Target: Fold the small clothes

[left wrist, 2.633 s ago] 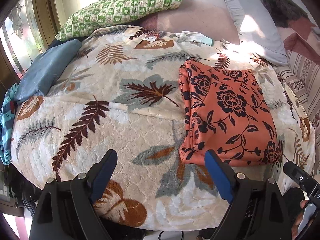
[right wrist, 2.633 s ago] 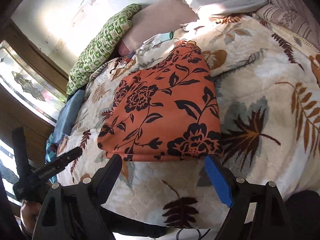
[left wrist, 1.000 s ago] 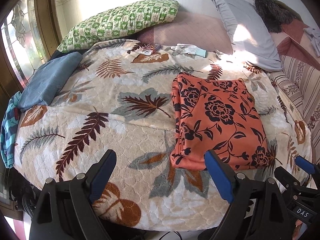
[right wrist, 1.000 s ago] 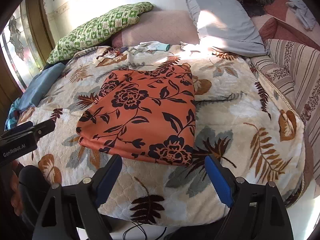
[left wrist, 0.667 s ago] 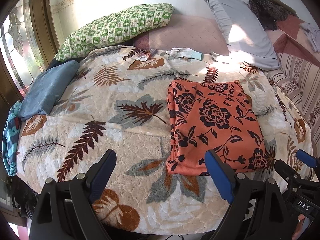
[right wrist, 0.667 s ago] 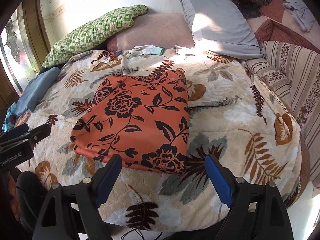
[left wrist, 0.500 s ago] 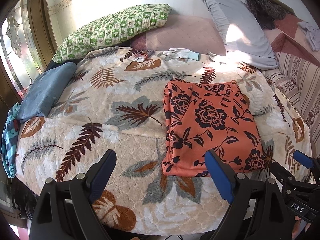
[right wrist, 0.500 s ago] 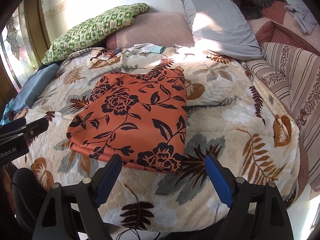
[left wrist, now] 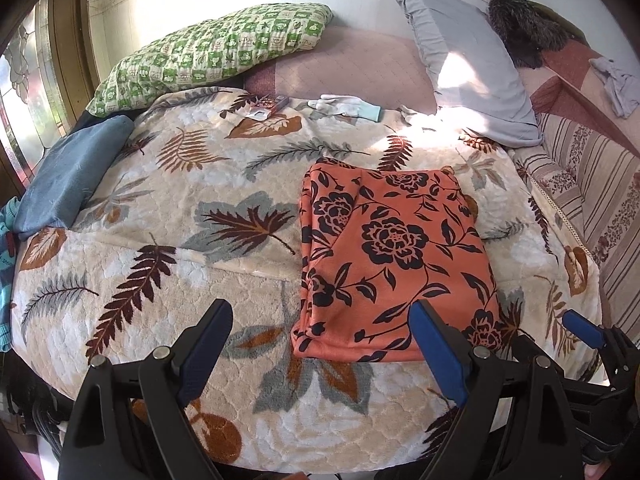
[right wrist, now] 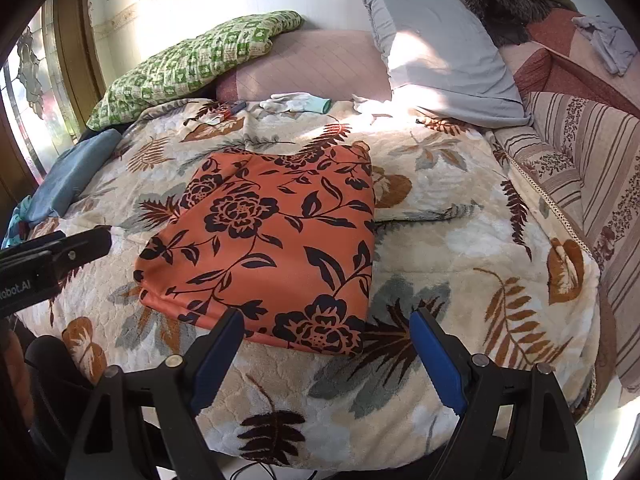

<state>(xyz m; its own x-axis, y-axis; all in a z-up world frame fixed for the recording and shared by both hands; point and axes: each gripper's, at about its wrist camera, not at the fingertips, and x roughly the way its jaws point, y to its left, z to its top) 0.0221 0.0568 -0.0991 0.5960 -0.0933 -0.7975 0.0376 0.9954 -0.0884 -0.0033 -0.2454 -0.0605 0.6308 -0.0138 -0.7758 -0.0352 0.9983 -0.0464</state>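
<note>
An orange garment with black flowers (left wrist: 392,256) lies folded in a neat rectangle on the leaf-patterned blanket (left wrist: 200,240); it also shows in the right wrist view (right wrist: 272,244). My left gripper (left wrist: 320,316) is open and empty, held back above the bed's near edge, left of the garment's near corner. My right gripper (right wrist: 326,320) is open and empty, just short of the garment's near edge. The right gripper's tip shows at the left view's right edge (left wrist: 584,328).
A green checked pillow (left wrist: 216,52) and a grey pillow (left wrist: 468,64) lie at the head. A folded blue cloth (left wrist: 68,176) sits at the left edge. White gloves (left wrist: 348,106) and small packets (left wrist: 266,104) lie near the pillows. A striped cover (right wrist: 592,168) is on the right.
Both grippers have drawn back and up from the folded garment and levelled out; the garment looks smaller and farther away. Both stay open and empty.
</note>
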